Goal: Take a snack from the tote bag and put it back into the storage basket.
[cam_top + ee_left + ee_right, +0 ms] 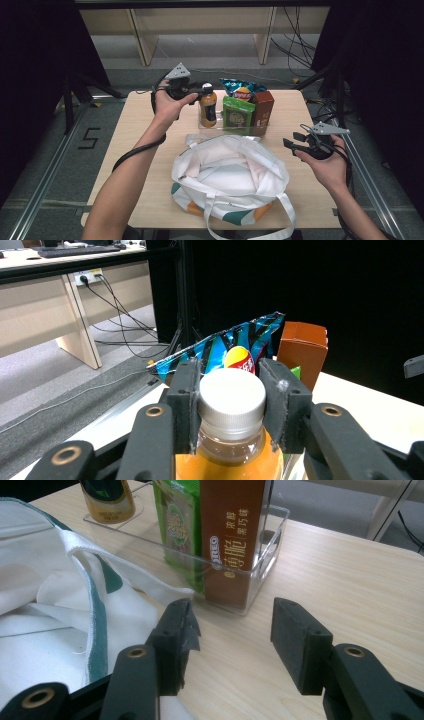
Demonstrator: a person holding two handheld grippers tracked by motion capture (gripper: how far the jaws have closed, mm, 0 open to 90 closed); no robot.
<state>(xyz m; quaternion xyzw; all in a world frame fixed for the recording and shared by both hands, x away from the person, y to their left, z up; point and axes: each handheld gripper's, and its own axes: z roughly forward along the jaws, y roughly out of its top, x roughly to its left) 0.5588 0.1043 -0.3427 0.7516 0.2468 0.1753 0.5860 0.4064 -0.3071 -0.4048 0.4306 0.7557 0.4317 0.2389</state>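
An orange juice bottle (pixel 208 111) with a white cap stands at the left end of a clear tray (pixel 216 129) on the table. My left gripper (pixel 205 89) comes in level from the left and is shut on the cap; in the left gripper view the pads (pixel 186 400) press both sides of the cap above the bottle (pixel 230 462). My right gripper (pixel 292 139) hovers open at the right, beside a white tote bag (pixel 230 175). In the right gripper view the right gripper (pixel 232 625) has bare tabletop between its jaws, just short of the tray (pixel 272 540).
The tray also holds a green box (pixel 237 115), a brown box (pixel 263 107) and a blue chips bag (pixel 241 89) behind them. The tote bag lies open-mouthed near the front edge of the wooden table (pixel 295 110). Cables run on the floor beyond.
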